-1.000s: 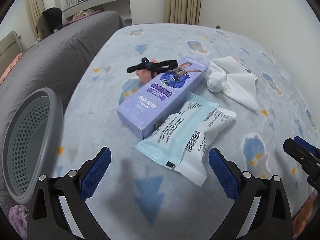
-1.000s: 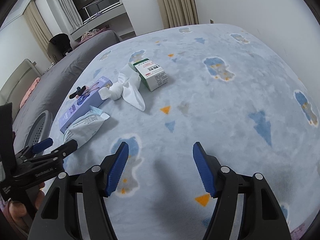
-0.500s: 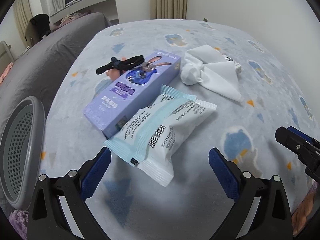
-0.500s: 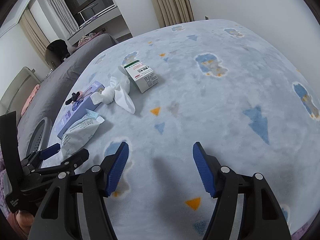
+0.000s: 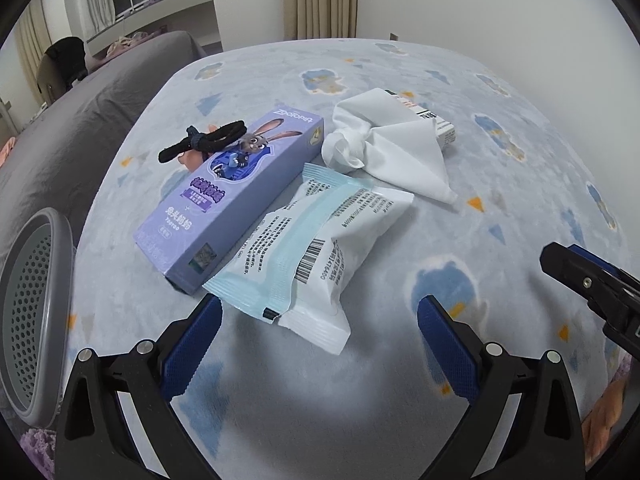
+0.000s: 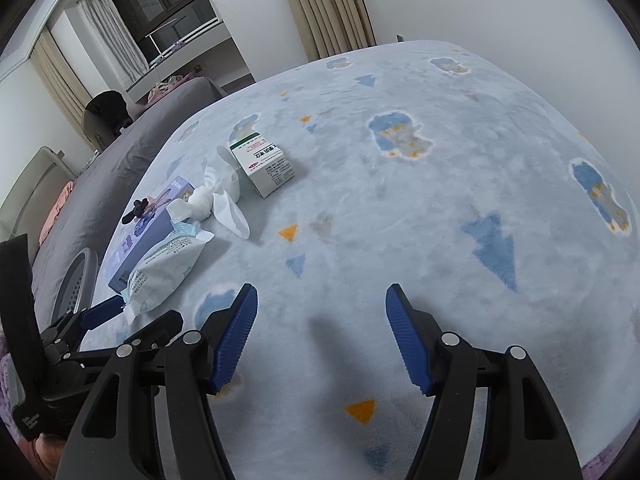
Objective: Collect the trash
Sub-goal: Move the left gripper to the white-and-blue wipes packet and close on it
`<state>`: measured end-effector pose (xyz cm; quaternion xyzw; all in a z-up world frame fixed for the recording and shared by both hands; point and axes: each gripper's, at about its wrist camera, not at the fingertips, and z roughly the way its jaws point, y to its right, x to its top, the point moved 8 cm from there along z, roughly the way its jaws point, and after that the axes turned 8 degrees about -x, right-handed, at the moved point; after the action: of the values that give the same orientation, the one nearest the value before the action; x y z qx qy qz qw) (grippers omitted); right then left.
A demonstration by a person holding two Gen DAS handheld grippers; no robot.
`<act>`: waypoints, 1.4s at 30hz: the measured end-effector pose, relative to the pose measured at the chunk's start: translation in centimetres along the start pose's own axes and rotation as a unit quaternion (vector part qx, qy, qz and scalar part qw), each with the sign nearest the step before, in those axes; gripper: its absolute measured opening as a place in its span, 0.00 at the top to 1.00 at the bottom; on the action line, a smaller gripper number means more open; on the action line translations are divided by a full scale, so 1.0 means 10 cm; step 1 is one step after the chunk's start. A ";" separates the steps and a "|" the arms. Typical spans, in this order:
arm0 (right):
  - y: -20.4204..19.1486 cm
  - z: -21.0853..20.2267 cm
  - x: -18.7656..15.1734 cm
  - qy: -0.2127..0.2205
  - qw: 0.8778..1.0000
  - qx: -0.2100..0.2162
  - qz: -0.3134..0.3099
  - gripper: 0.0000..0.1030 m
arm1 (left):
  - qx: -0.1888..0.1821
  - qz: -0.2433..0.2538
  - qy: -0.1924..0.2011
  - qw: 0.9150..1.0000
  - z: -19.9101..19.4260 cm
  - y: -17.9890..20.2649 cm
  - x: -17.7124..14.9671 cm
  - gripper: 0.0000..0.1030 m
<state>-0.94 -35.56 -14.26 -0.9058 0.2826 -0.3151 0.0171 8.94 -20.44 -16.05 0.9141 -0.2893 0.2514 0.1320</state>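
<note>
the left tool (image 5: 320, 344) hangs over the near part of the bed (image 5: 500, 168), its blue pads spread wide with nothing between them. the sealed end of a white and pale blue wipes packet (image 5: 316, 248) lies just ahead of the gap, on the bed's patterned blue-grey blanket and not touched by either pad. the packet's far left edge rests against a long purple box (image 5: 236, 204) printed with a cartoon rabbit. a black hair tie (image 5: 200, 144) lies across the far end of that box and hangs off its left side. beyond the packet, towards the middle of the bed, is a crumpled white tissue (image 5: 384, 148), one flat corner pointing to the right. behind the tissue a small white carton (image 5: 440, 124) shows, partly hidden in the left wrist view; the right wrist view shows it as a white carton with a green stripe, just beside the tissue. a grey perforated basket (image 5: 32, 312) stands at the bed's left edge, well apart from the packet, its rim tilted towards the camera.

the right tool (image 6: 322, 336) is over bare blanket nearer the bed's right side, its pads standing apart and empty. in its view the left tool sits at lower left, close to the packet's near end.
</note>
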 end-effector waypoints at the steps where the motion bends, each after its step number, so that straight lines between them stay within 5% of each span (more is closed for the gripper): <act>1: -0.01 0.00 0.00 0.001 1.000 0.000 -0.001 0.38 | 0.001 0.000 0.000 1.000 0.01 0.00 0.01 0.07; 23: 0.02 0.03 -0.01 -0.002 1.000 0.002 0.003 0.38 | 0.003 0.038 0.009 0.999 0.26 0.10 0.39 0.07; 31: 0.03 0.04 0.00 -0.002 1.000 0.001 0.003 0.38 | -0.024 0.033 0.001 0.999 0.26 0.17 0.36 0.46; 42: 0.03 0.04 0.00 -0.003 1.000 0.001 0.006 0.38 | -0.036 0.019 -0.003 0.999 0.02 0.10 0.11 0.52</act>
<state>-0.86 -35.88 -14.65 -0.9052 0.2872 -0.3127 0.0209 9.20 -21.83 -15.54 0.9041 -0.3155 0.2401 0.1592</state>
